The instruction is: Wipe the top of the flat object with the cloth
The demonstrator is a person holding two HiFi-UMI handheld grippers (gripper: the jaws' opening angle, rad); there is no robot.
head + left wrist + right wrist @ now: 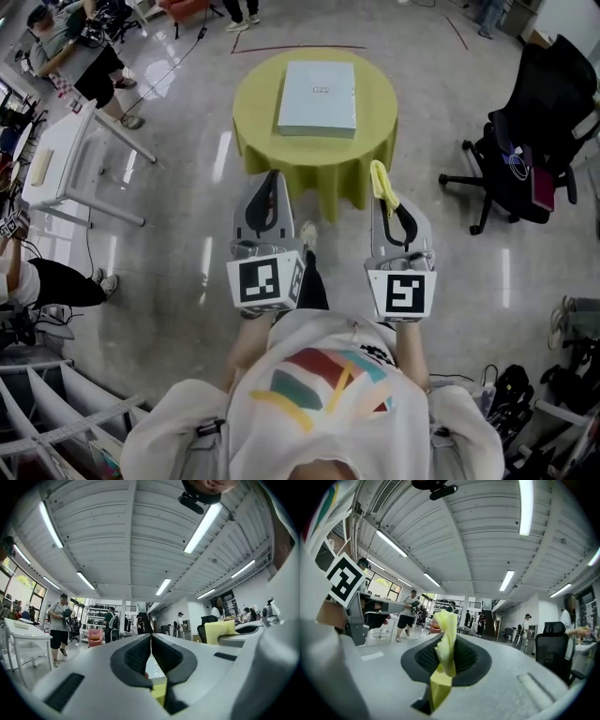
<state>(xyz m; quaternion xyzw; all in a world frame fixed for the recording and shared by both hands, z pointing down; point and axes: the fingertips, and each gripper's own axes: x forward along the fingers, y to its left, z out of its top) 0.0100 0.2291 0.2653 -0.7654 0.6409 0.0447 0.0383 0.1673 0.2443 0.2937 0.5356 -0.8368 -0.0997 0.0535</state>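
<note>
- Left tool (271,184): grey shell, ribbed black pads pressed together with nothing between them.
- Right tool (387,195): same build, pads clamped on the cloth (445,641), a thin crumpled yellow strip rising above the tips. Its lower end is lost in the jaw gap.
- Table (255,105): round, well ahead of both tools. Olive-yellow drape hides its legs.
- Flat object (318,97): pale blue-grey rectangle at the table's centre. Its small top print is illegible.
</note>
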